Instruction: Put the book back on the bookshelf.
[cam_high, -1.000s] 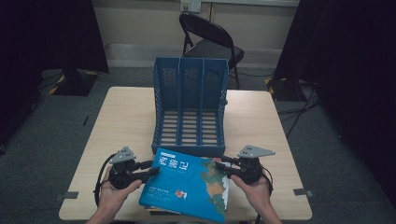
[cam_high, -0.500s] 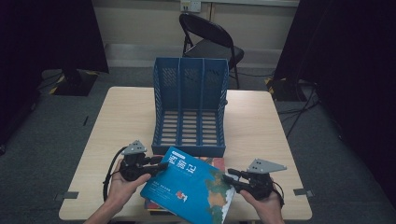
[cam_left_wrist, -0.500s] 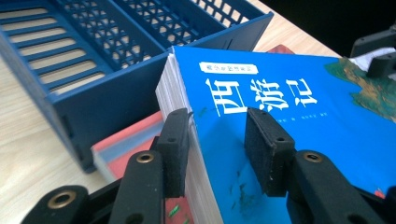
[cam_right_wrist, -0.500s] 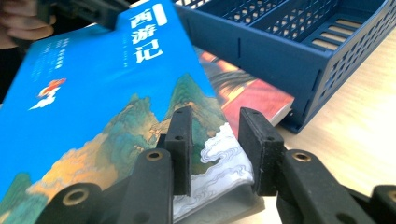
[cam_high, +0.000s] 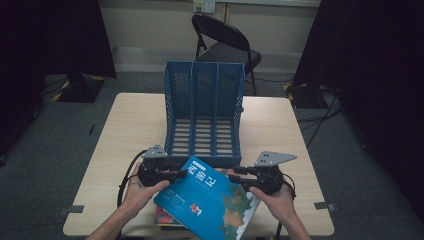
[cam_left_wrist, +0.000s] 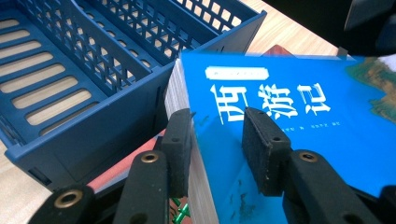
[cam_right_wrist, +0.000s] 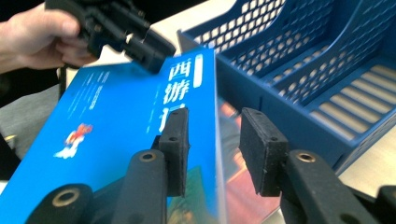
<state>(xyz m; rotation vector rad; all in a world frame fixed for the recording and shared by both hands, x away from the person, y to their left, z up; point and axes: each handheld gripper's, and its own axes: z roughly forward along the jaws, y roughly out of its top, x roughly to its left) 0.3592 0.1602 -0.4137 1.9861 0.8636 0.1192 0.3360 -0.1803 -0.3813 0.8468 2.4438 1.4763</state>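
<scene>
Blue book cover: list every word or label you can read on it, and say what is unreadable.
"西游记": large white title on the blue book, also legible in the right gripper view.
Small white label above the title: too small to read.
Fine print under the title: blurred.
Blue file rack: no text.

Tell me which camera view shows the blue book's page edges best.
The left gripper view: the blue book shows its pale page block close up, beside the file rack. The right gripper view shows its cover and spine edge-on. The high view shows the whole tilted cover, pages barely visible.
</scene>
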